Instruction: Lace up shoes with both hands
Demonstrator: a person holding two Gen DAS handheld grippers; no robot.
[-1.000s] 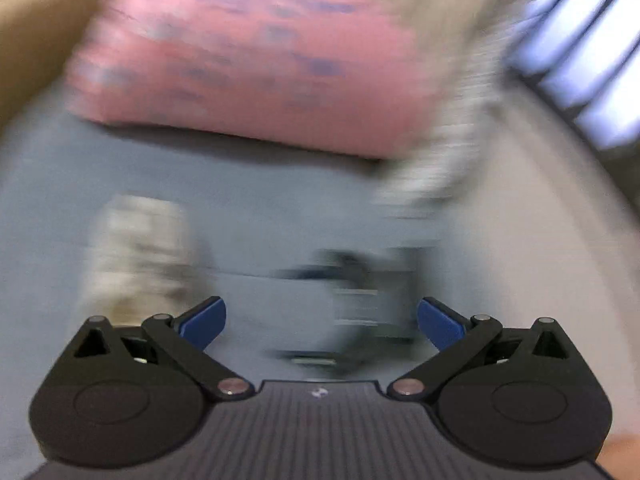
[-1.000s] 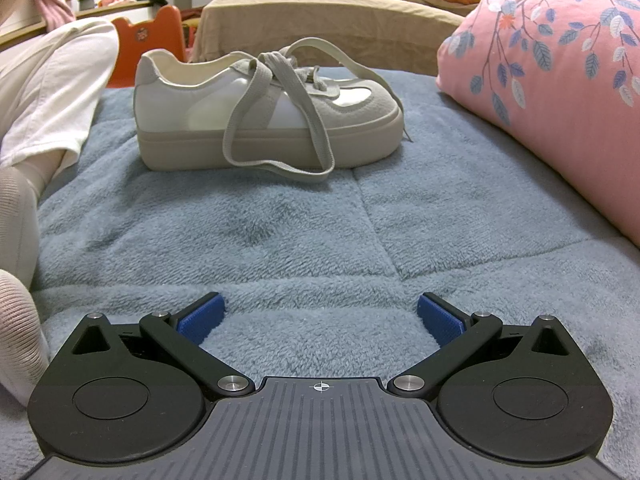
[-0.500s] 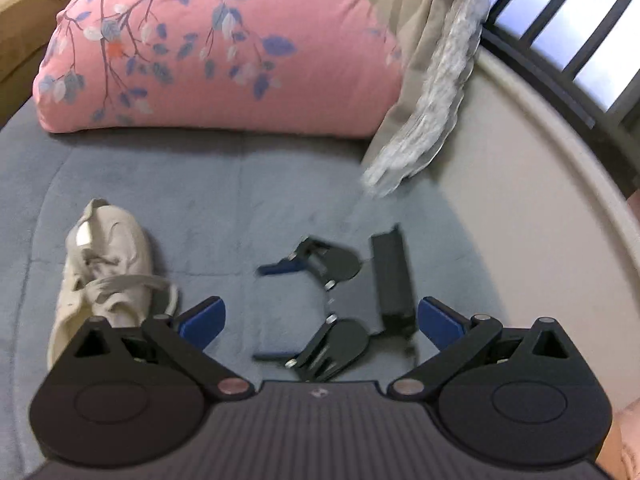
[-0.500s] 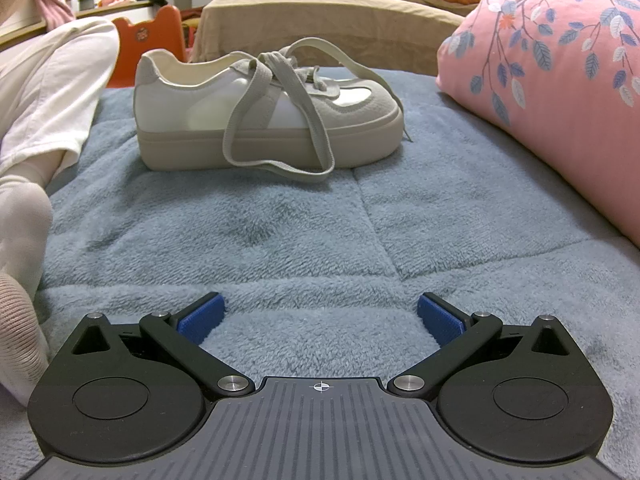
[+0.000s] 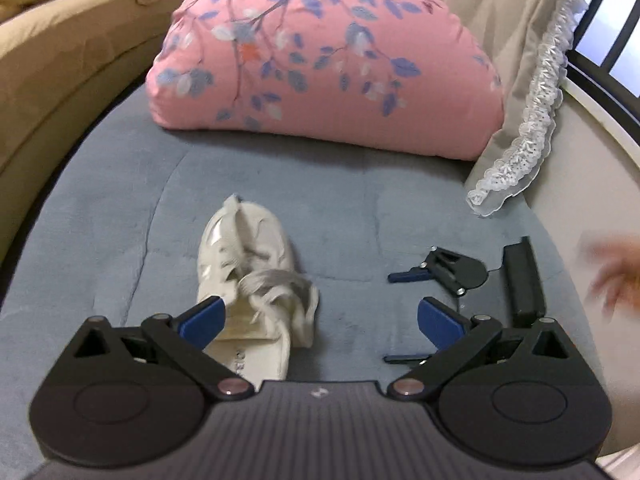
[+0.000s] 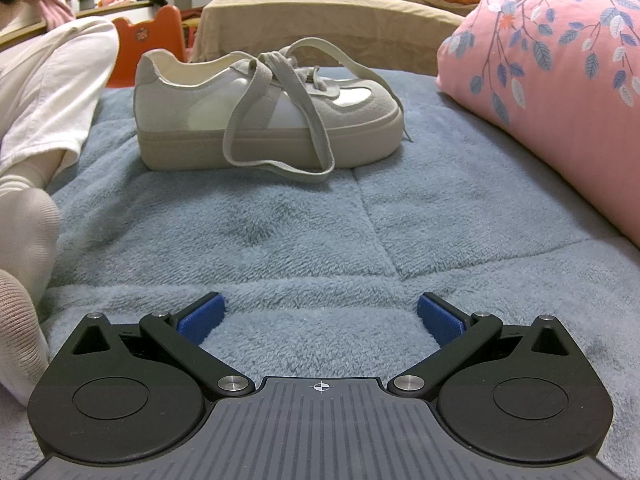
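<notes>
Nothing's tied yet — the white-and-grey platform sneaker (image 6: 264, 108) at your 12 o'clock trails loose grey laces (image 6: 280, 136). Left gripper (image 5: 320, 316) and right gripper (image 6: 320, 316) (lying on the blanket) both spread, empty.

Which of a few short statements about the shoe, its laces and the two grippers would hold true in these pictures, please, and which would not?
1. The shoe stands upright on the blue blanket. True.
2. The left gripper is shut on a lace. False: it is open and holds nothing.
3. The right gripper lies on the blanket, to the shoe's right in the left wrist view. True.
4. The laces are tied in a neat bow. False: they hang loose down the shoe's side.
5. The pink pillow covers the shoe. False: it lies apart, beyond the shoe.
</notes>
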